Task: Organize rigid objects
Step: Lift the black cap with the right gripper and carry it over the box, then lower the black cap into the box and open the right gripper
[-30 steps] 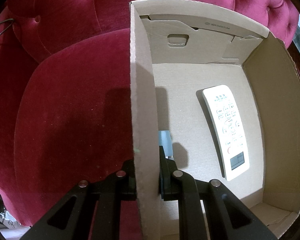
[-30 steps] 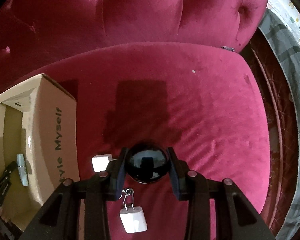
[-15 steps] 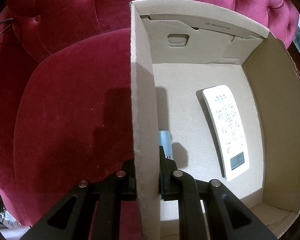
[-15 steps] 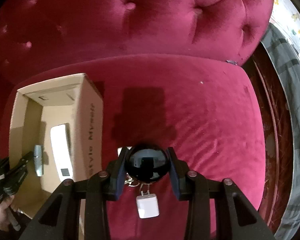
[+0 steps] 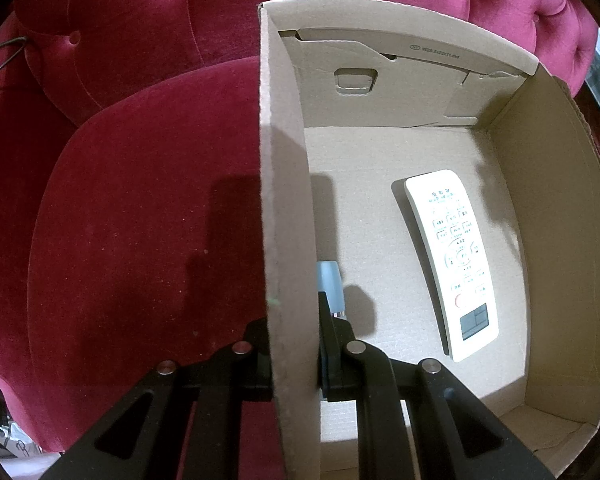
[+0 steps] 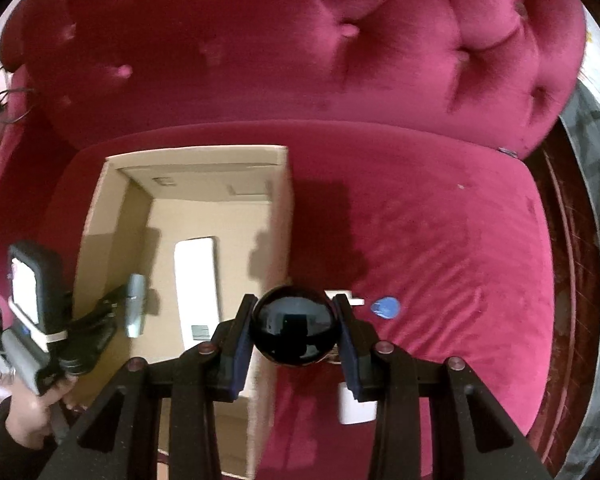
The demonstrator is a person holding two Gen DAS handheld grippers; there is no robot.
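Note:
An open cardboard box (image 5: pixel 560 240) stands on the red velvet sofa seat, also seen in the right wrist view (image 6: pixel 276 208). A white remote (image 5: pixel 452 260) lies on its floor, and a small grey cylinder (image 5: pixel 330 288) lies by the left wall. My left gripper (image 5: pixel 292 360) is shut on the box's left wall (image 5: pixel 284 200). My right gripper (image 6: pixel 294 330) is shut on a shiny black ball (image 6: pixel 294 332) with white tags hanging from it (image 6: pixel 354 410), held above the seat at the box's right wall.
A blue teardrop tag (image 6: pixel 386 307) and a small white item (image 6: pixel 342 295) lie on the seat (image 6: pixel 440 260) right of the box. The tufted sofa back (image 6: pixel 300 48) rises behind. A dark wooden edge (image 6: pixel 572 280) borders the seat at right.
My right gripper has risen and swung left with the black ball, bringing the box under it. The left gripper and box have stayed still.

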